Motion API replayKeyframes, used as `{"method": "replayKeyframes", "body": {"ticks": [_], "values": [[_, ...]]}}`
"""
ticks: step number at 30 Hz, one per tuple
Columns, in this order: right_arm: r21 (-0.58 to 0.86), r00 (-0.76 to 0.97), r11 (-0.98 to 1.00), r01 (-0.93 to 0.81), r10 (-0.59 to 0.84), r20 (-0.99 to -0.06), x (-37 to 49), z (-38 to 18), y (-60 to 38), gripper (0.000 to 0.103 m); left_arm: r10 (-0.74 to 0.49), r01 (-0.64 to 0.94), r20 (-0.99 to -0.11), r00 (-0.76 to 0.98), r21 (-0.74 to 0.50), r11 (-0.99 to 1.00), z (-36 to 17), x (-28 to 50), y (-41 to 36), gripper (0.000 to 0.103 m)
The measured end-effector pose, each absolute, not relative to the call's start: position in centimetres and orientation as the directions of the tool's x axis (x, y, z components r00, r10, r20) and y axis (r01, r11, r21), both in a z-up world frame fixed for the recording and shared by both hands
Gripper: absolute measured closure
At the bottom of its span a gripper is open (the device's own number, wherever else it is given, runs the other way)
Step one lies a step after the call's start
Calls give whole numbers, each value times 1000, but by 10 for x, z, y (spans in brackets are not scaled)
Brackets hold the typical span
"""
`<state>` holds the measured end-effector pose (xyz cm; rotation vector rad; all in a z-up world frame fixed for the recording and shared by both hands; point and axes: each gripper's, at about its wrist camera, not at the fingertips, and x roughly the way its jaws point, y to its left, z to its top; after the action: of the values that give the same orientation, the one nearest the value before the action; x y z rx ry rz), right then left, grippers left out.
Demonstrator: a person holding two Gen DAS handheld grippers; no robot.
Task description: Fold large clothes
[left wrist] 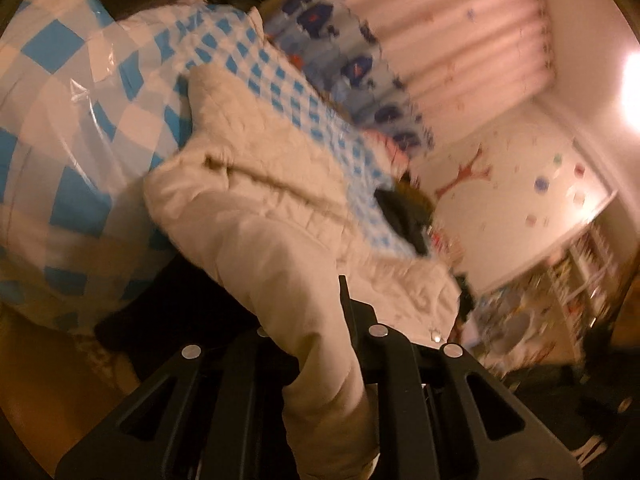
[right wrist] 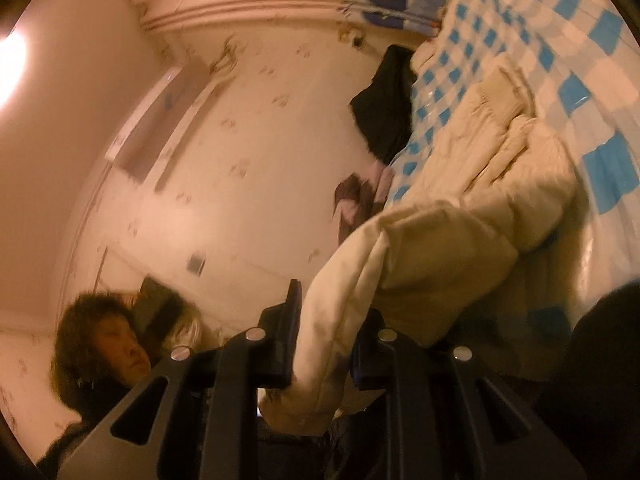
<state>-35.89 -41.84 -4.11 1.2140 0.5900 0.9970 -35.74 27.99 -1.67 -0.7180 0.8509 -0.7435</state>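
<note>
A large cream quilted jacket [left wrist: 256,184] lies on a bed with a blue and white checked cover [left wrist: 72,120]. My left gripper [left wrist: 320,320] is shut on a cream sleeve or edge of the jacket, which runs back between the fingers. In the right wrist view the same jacket [right wrist: 500,184] drapes from the checked bed cover [right wrist: 600,80] down to my right gripper [right wrist: 328,320], which is shut on a bunched fold of it. Both views are tilted and blurred.
A dark garment [left wrist: 404,220] lies at the bed's far edge and shows in the right wrist view [right wrist: 384,108] too. Pink curtains [left wrist: 460,28], a patterned pillow [left wrist: 340,40], shelves [left wrist: 580,272]. A person's head [right wrist: 104,348] is low left.
</note>
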Motion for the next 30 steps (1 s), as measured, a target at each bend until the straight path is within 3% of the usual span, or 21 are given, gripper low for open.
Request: {"method": "replayKeyframes", "body": {"ticks": [11,20,26,30], "values": [[929,551,56,-367,817,168,-239,8,-427,82,-750,273,-275,602,-811,517,39,-230,278,92],[947,627,117,-299,772,102,-114,17,-431,82,-705,207,-257,661,-841,500,45,-100,273,92],[978,680,175,-115,731,-51,-26,-34,-433,82,-658,114,-349,667,-825,554,9,-8,258,92],[975,691,217,49,698,-190,13,-95,-431,82,-606,-44,-485,630,-802,596,-53,51,250,90]]}}
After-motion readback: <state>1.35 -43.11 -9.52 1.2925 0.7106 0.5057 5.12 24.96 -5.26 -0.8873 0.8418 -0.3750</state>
